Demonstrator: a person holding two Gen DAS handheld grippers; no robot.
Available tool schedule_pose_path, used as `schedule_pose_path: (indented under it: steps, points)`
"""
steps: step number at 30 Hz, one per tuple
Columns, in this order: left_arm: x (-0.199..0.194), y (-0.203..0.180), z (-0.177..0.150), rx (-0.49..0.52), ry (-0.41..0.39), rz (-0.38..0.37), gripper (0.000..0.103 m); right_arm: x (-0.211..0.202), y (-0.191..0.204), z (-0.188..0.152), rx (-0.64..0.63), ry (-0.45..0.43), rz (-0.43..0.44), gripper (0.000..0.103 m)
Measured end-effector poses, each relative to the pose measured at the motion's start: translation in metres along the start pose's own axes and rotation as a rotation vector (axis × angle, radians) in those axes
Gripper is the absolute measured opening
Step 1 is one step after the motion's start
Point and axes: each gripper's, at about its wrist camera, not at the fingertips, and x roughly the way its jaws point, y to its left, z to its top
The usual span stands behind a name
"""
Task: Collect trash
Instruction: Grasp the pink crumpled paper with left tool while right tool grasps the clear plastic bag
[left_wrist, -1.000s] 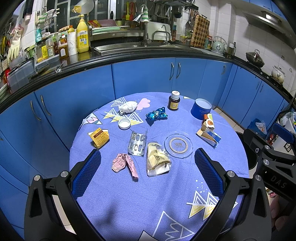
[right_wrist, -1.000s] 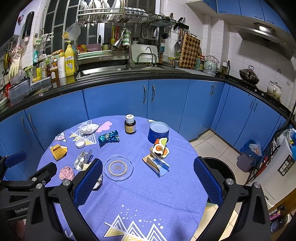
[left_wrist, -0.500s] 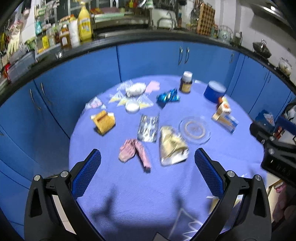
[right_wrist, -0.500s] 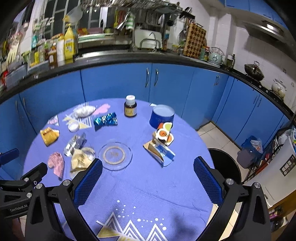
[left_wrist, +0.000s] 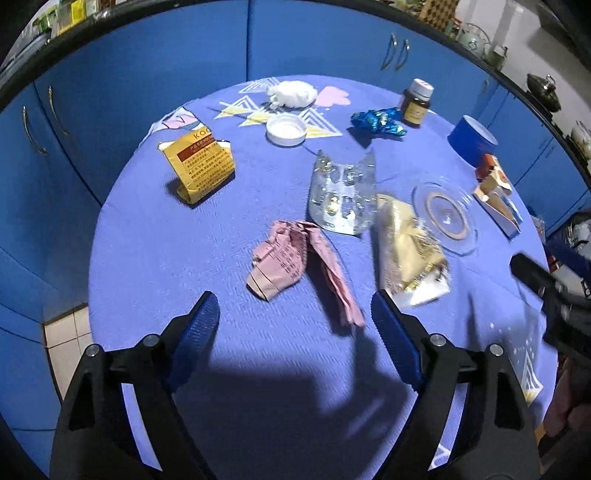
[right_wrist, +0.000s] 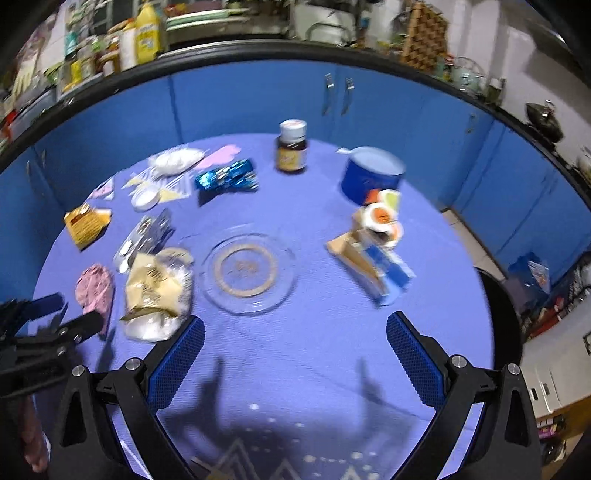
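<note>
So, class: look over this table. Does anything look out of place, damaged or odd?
Yes. Crumpled litter lies on the cloth: a pink receipt, a yellow packet, a torn cream wrapper, a bent blister pack. A white cap lies loose. A carton lies opened.

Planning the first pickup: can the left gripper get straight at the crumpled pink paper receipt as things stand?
Probably yes. The left gripper is open, its jaws spread wide, with the crumpled pink paper receipt lying just ahead on bare blue tablecloth; nothing sits between them.
</note>
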Motion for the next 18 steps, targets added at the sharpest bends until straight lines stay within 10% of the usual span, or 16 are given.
schedule_pose_path:
  steps: [10, 18]
  points:
    - [0.007, 0.002, 0.01, 0.044, -0.027, 0.055, 0.036, 0.016, 0.032, 0.007, -0.062, 0.026, 0.065, 0.096]
    - [-0.008, 0.027, 0.008, 0.011, -0.084, 0.063, 0.028, 0.027, 0.079, 0.013, -0.137, 0.04, 0.155, 0.096]
